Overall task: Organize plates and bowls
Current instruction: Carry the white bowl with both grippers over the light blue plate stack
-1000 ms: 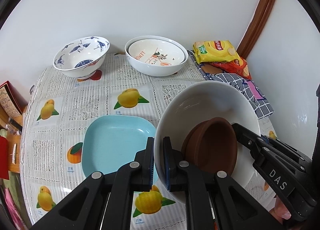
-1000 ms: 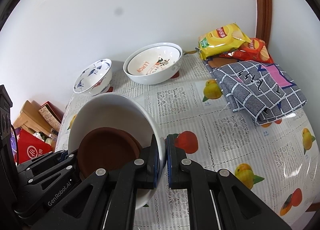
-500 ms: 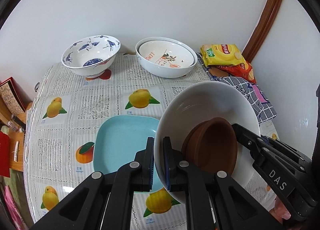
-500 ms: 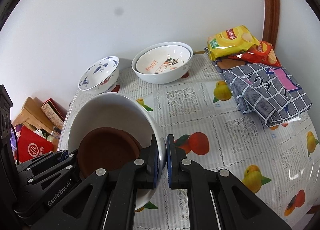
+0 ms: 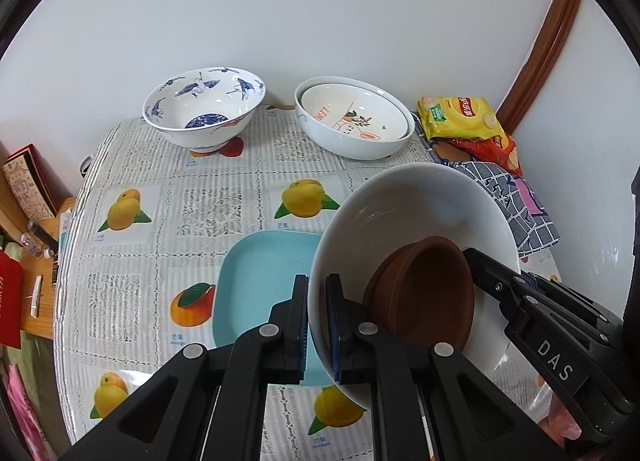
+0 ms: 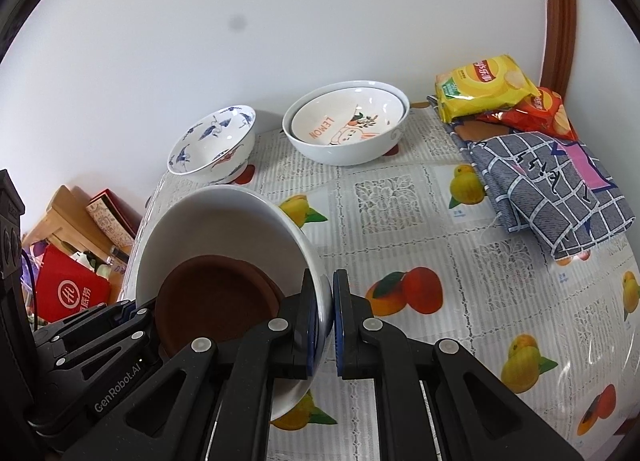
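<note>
With 2 claws clamped on opposite rims, the left claw and right claw carried the white bowl, brown dishes nested inside, at lower right above the blue plate, apparently for stacking on the worktop.

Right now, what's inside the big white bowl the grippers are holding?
Brown dishes sit nested inside the white bowl, leaning against its side. How many are stacked is hidden.
</note>
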